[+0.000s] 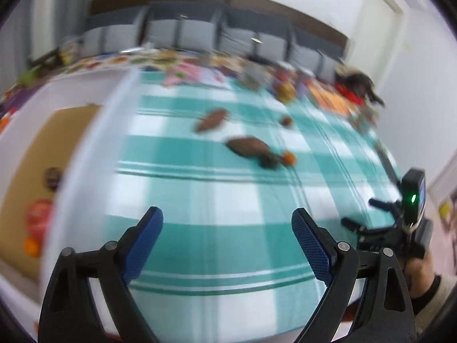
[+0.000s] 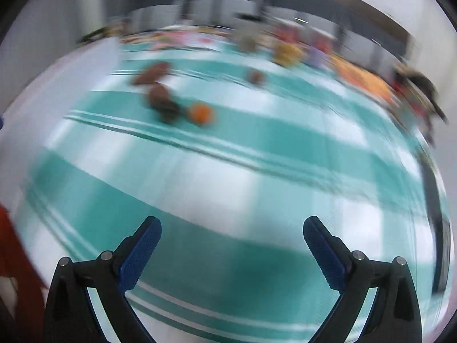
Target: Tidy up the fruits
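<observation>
Fruits lie scattered mid-cloth on the checked tablecloth (image 1: 228, 205): brown pieces (image 1: 248, 146) and a small orange one (image 2: 200, 113), well ahead of both tools. Left gripper (image 1: 227, 237) and right gripper (image 2: 232, 243) are spread wide, nothing between them. One fruit should be approached slowly and centred before closing.

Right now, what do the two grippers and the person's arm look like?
Each gripper, left gripper and right gripper, has black triangular arms with cut-outs and silver pivot pins, ending in blue textured fingers. Seen from the left wrist, the right unit is black with a green light. The hand holding it shows a black cuff under a cream sleeve.
</observation>
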Demonstrator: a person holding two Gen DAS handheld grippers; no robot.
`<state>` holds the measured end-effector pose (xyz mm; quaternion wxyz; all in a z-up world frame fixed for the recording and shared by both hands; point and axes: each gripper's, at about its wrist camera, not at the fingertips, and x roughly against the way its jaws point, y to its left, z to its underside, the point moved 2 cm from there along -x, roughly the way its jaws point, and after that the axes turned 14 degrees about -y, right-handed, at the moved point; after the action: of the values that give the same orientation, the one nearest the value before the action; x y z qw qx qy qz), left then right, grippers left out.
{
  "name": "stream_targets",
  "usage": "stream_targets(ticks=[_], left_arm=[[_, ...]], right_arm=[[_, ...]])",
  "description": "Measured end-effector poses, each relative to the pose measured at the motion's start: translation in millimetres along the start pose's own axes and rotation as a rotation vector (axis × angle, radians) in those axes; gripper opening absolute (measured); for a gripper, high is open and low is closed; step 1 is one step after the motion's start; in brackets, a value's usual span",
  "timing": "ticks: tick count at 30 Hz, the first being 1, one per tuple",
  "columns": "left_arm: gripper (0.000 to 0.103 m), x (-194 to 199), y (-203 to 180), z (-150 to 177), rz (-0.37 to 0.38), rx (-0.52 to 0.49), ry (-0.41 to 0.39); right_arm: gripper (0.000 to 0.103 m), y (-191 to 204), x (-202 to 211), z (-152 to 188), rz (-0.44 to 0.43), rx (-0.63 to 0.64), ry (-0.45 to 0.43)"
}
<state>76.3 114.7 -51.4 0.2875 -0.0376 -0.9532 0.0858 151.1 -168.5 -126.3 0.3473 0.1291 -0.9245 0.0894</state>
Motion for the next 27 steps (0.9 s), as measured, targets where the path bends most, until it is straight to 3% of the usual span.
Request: stream_targets(ticks=[4, 10, 14, 27], left_arm=[[0.093, -48, -42, 34, 0.061, -0.070, 0.059], [0.093, -87, -55, 61, -0.017, -0.135, 0.070], [0.093, -101, -44, 71, -0.056, -0.123, 0.103], [0.098, -104, -44, 77, -0.065, -0.163, 0.086]], right_arm=[[0.099, -41, 3, 19, 0.078, -0.110, -0.029], [0.099, -55, -2, 29, 0.106, -0.165, -0.047], [0.103, -52, -7, 42, 0.107, -0.158, -0.043], [0.103, -53, -6, 46, 0.108, -0.163, -0.055]])
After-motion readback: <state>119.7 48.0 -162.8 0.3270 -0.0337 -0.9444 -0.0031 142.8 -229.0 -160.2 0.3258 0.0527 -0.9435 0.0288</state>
